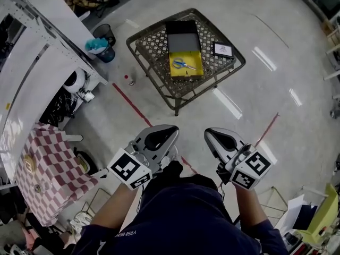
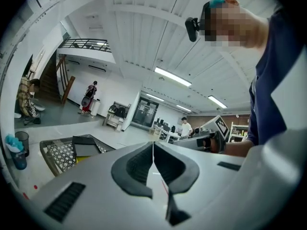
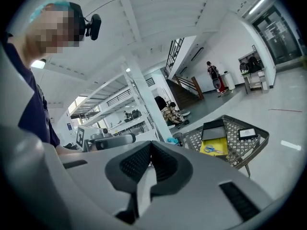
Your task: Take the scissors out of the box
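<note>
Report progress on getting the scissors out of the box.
Done: only that the yellow box lies open on the lattice table. In hand: nothing; the left gripper and right gripper are both shut and empty, well short of the table. Left: everything else; the scissors lie inside the box, untouched.

Box (image 2: 85, 147) partly behind left tongs (image 2: 153, 145)

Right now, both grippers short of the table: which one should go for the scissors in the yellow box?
Right, narrowly. Right gripper and left gripper are both shut, both short of the wicker table. Only the right gripper view shows the scissors clear in the yellow box.
</note>
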`<action>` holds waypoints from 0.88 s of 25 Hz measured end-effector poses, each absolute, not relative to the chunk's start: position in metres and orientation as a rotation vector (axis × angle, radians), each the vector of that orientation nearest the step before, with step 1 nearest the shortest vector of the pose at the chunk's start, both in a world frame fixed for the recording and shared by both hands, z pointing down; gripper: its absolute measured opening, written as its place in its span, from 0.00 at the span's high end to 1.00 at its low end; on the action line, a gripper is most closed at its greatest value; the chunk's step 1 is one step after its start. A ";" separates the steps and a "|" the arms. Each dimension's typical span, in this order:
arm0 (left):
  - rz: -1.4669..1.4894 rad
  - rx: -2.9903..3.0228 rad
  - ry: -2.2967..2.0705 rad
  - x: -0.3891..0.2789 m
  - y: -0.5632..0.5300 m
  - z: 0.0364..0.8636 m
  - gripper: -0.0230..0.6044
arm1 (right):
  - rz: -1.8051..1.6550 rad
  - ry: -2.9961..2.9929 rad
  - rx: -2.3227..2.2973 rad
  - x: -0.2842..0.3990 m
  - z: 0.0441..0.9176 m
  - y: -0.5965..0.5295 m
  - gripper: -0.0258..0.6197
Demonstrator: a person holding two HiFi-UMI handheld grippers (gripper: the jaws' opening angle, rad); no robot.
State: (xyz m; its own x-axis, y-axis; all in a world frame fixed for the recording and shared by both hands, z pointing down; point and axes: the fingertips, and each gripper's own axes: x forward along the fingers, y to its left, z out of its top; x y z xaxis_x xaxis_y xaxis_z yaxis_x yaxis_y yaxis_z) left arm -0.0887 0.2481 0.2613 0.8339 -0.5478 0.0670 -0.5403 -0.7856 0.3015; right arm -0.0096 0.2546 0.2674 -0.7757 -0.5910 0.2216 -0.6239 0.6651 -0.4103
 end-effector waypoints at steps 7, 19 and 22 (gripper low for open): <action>-0.006 2.702 -0.793 -0.101 0.196 0.272 0.92 | 0.746 -2.771 1.069 -0.019 0.275 0.204 0.93; 0.031 2.683 -0.770 -0.095 0.125 0.289 0.92 | 0.779 -2.736 1.073 -0.019 0.294 0.135 0.93; 0.045 2.675 -0.775 -0.087 0.102 0.296 0.92 | 0.789 -2.735 1.054 -0.013 0.301 0.111 0.93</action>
State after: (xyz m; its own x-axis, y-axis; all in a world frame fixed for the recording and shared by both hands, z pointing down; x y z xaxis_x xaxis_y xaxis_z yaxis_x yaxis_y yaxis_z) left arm -0.0871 0.1017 0.2959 0.8496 -0.5118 0.1272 -0.5231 -0.7872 0.3266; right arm -0.0128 0.1109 0.3009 -0.7539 -0.5964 0.2757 -0.6516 0.6246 -0.4304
